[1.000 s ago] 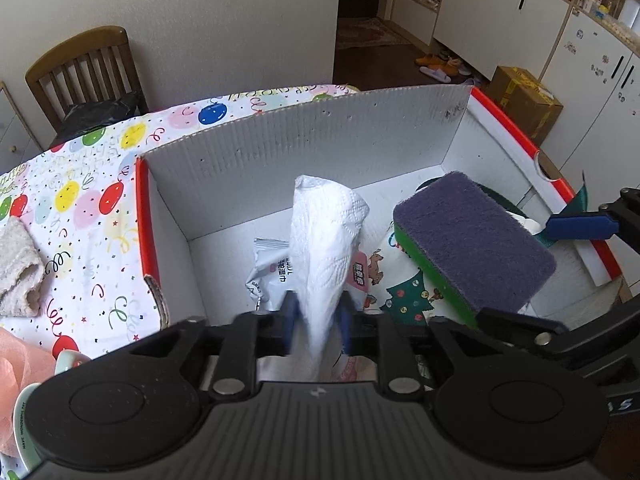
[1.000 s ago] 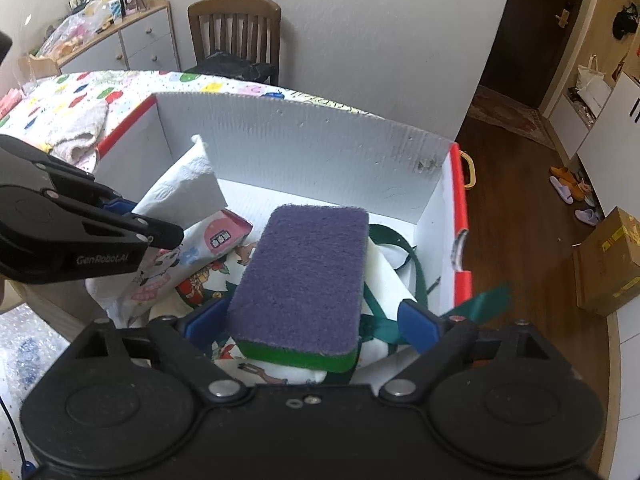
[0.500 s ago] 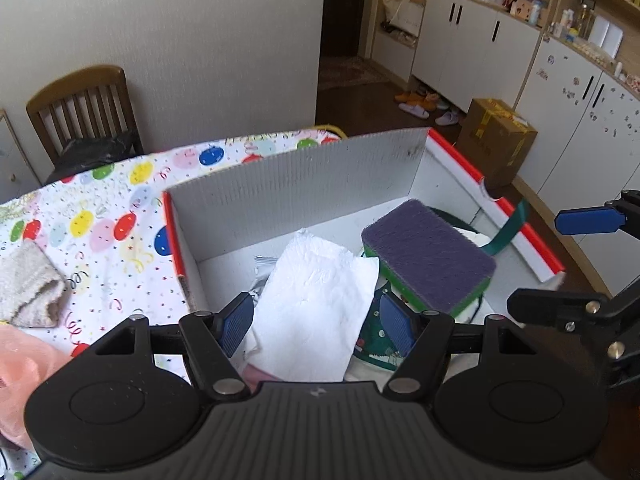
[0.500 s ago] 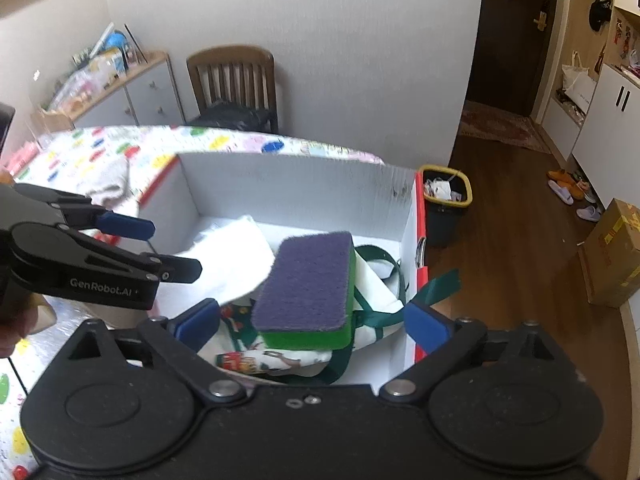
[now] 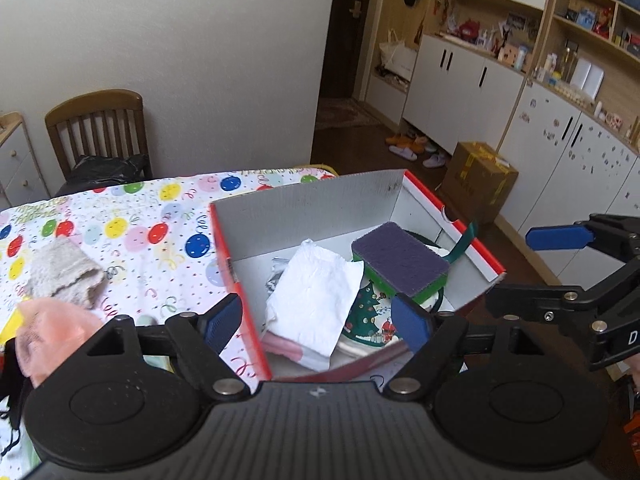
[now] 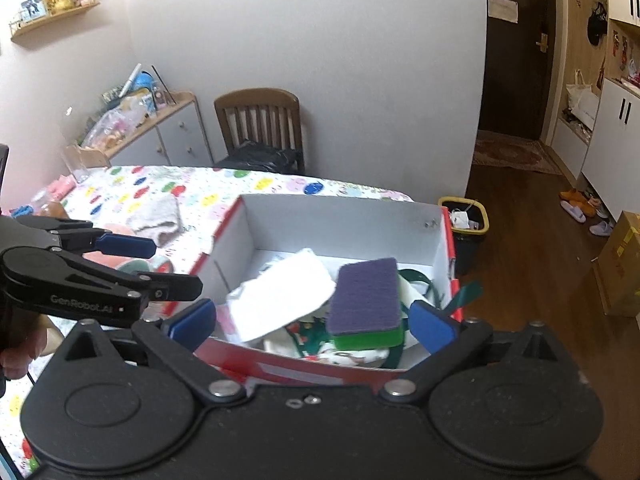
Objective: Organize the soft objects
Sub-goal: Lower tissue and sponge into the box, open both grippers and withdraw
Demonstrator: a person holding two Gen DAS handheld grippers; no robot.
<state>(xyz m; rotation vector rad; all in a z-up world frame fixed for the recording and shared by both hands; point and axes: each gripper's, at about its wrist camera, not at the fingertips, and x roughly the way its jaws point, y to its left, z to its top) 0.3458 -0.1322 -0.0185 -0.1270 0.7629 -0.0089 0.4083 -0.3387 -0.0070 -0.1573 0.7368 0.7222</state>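
Covering the table, a balloon-print cloth (image 5: pixel 132 220) carried the box (image 5: pixel 320 204) holding the white tissue (image 5: pixel 316 300), purple sponge (image 5: pixel 400 260) and perhaps a festive bag, both grippers (image 5: pixel 318 322) (image 6: pixel 312 320) gaping empty above.

Even, soft indoor daylight; no hard shadows. Fisheye bends edges, corners vignetted. Right view: white crumpled paper towel (image 6: pixel 280 292) motion-blurred; dark doorway (image 6: pixel 516 48) upper right dim.

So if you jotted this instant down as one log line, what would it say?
left gripper: open, empty | right gripper: open, empty | paper towel, sponge: in box | beige cloth: on table
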